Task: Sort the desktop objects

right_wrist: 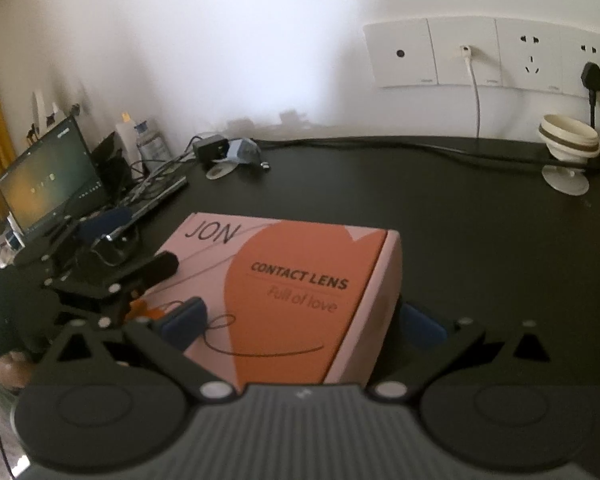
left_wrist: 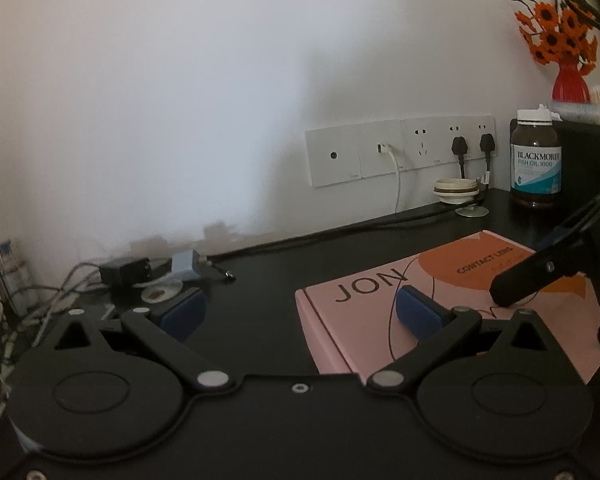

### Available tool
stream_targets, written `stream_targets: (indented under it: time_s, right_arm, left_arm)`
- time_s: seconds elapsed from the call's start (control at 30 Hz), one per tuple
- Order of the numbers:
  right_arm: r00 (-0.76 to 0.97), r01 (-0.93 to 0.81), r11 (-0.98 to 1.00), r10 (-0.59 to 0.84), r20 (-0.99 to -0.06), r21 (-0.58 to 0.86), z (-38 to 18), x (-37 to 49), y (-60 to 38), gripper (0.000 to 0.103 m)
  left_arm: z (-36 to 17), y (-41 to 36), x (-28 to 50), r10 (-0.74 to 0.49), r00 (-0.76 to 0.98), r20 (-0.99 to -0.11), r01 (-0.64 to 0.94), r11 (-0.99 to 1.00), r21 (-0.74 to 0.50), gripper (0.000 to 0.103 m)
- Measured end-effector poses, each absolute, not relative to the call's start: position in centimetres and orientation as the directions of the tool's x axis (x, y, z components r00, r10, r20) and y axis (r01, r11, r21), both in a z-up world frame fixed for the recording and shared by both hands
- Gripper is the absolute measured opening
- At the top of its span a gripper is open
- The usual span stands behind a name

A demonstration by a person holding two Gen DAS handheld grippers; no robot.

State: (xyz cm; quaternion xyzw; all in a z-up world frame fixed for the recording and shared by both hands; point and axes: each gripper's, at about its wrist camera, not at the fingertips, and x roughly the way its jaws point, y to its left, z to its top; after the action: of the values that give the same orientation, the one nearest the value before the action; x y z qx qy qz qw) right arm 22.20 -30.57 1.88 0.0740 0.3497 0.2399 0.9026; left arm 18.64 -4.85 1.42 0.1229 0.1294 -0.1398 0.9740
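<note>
On the black bench (left_wrist: 340,256), seen from the left wrist camera, lies a flat pink and orange cardboard box (left_wrist: 452,304) with "JON" and "CONTACT LENS" printed on it. The left claw (left_wrist: 300,312) is wide open and holds nothing. Its right blue pad (left_wrist: 416,312) hangs over the near left part of the box lid, and its left blue pad (left_wrist: 184,314) is over bare bench, well apart from the box. I cannot tell if the right pad touches the lid. A black finger of the other claw (left_wrist: 528,280) reaches in over the box from the right. Farther back stand a brown pill bottle with a white cap (left_wrist: 535,156), a small cream cup (left_wrist: 456,191) and a red vase of orange flowers (left_wrist: 568,56), near the white wall sockets (left_wrist: 400,148).

From the right wrist camera, the same box (right_wrist: 296,296) sits between the blue pads of the right claw (right_wrist: 300,328). This claw is wide open. Its left pad (right_wrist: 184,320) is over the lid near the box's front left corner, and its right pad (right_wrist: 424,324) is just beside the box's right wall. It does not squeeze the box. The left claw (right_wrist: 128,248) shows at the left, with one black finger over the far left edge of the lid. A small lit screen (right_wrist: 48,180) stands at the far left.
</note>
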Motion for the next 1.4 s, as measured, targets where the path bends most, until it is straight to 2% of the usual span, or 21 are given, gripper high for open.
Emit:
stream_targets:
  time_s: [0.17,0.3,0.4,0.57,0.8,0.93,1.13,1.4]
  right_arm:
    - [0.646,-0.386,0.875,0.483,-0.591,0.293,1.9,22.1,-30.5,0.102]
    - [0.654,-0.391,0.877,0.478,-0.586,0.279,2.0,22.0,-30.4,0.102]
    - [0.653,-0.394,0.875,0.482,-0.585,0.282,1.9,21.9,-30.3,0.102]
    - [0.641,-0.391,0.866,0.499,-0.583,0.311,1.8,22.3,-30.6,0.102]
    - [0.635,-0.395,0.861,0.507,-0.582,0.32,1.7,22.5,-30.8,0.102]
    - [0.629,-0.395,0.857,0.516,-0.582,0.332,1.6,22.7,-30.9,0.102]
    - [0.623,-0.396,0.852,0.524,-0.581,0.343,1.5,23.0,-31.0,0.102]
    - [0.62,-0.396,0.849,0.528,-0.58,0.349,1.4,23.1,-31.2,0.102]
  left_arm:
    - [1.3,-5.5,18.1,-0.221,0.942,-0.254,0.286,0.924,0.256,0.103]
    - [1.5,-5.3,18.4,-0.231,0.931,-0.282,0.296,0.931,0.215,0.103]
    - [1.9,-4.6,19.0,-0.274,0.902,-0.334,0.334,0.933,0.137,0.103]
    - [2.0,-2.9,20.6,-0.401,0.805,-0.438,0.403,0.911,-0.092,0.103]
    - [1.5,-1.6,21.9,-0.454,0.751,-0.479,0.401,0.89,-0.215,0.103]
    - [1.4,-1.6,21.9,-0.454,0.756,-0.471,0.407,0.89,-0.206,0.103]
    - [1.6,-2.3,21.1,-0.425,0.792,-0.438,0.414,0.901,-0.127,0.103]
    - [1.5,-2.2,21.1,-0.43,0.791,-0.435,0.416,0.9,-0.133,0.103]
